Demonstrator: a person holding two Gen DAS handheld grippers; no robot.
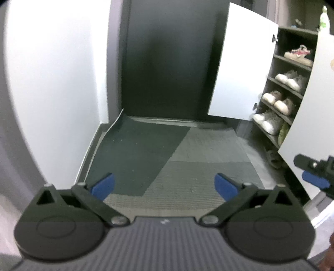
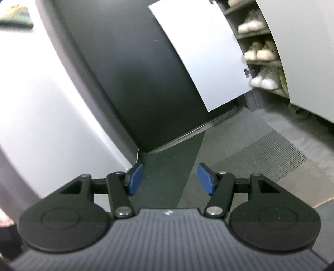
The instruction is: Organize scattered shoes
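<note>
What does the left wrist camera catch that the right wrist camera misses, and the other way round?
Only the left wrist view shows the pink-and-white sneaker on an upper shelf, the other tongs at its right edge, and the dark sandal under the shelves. Only the right wrist view shows a green patterned item at top left. Both show the open white cupboard door, rows of pale shoes and the grey mat.
</note>
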